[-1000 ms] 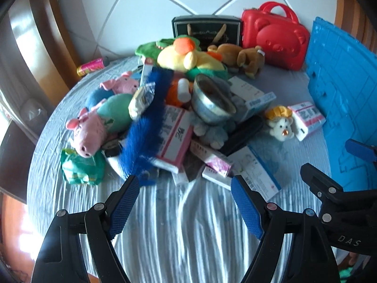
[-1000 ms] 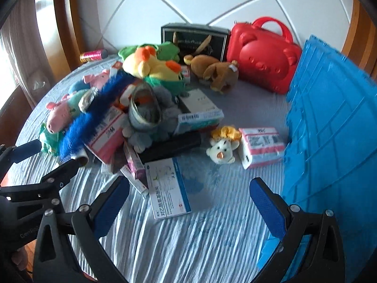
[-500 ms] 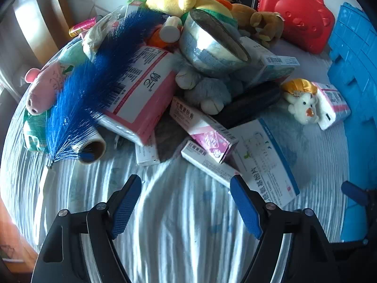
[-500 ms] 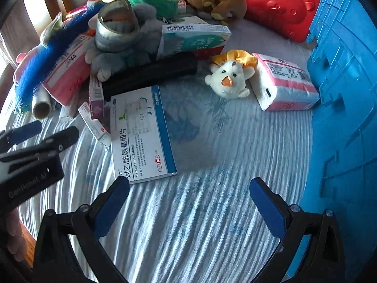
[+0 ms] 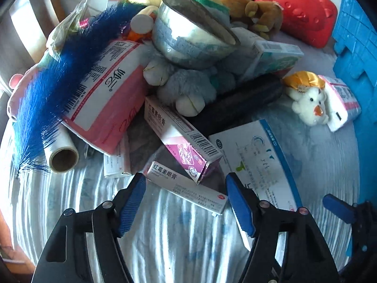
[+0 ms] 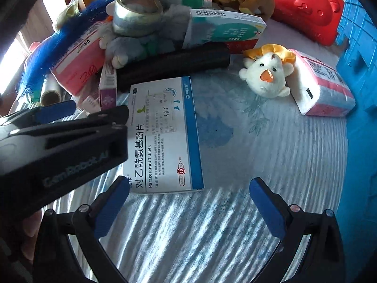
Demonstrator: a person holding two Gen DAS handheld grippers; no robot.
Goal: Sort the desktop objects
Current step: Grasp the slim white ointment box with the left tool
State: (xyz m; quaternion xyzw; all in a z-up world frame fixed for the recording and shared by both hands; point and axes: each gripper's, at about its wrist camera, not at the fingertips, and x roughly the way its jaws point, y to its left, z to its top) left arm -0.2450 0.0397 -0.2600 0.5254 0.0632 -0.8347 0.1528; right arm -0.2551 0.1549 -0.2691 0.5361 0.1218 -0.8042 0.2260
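Observation:
A pile of toys and medicine boxes lies on a round table with a striped cloth. My left gripper (image 5: pixel 186 200) is open, its fingers on either side of a slim white ointment box (image 5: pixel 186 186) at the pile's near edge; a purple-and-white box (image 5: pixel 179 136) leans over it. My right gripper (image 6: pixel 188 205) is open and empty, just in front of the flat blue-and-white Paracetamol box (image 6: pixel 165 136), which also shows in the left wrist view (image 5: pixel 256 162). The left gripper's body (image 6: pixel 59 146) crosses the right wrist view.
A blue crate (image 6: pixel 360 70) stands along the right. A white chick toy (image 6: pixel 266 73) and a pink tissue pack (image 6: pixel 322 87) lie near it. A red bear case (image 6: pixel 304 7), a metal bowl (image 5: pixel 193 30), a blue brush (image 5: pixel 59 82) and a black case (image 6: pixel 174 66) fill the pile.
Both grippers have moved forward and down toward the pile. The left one now brackets the slim ointment box; the right one has come up to the Paracetamol box.

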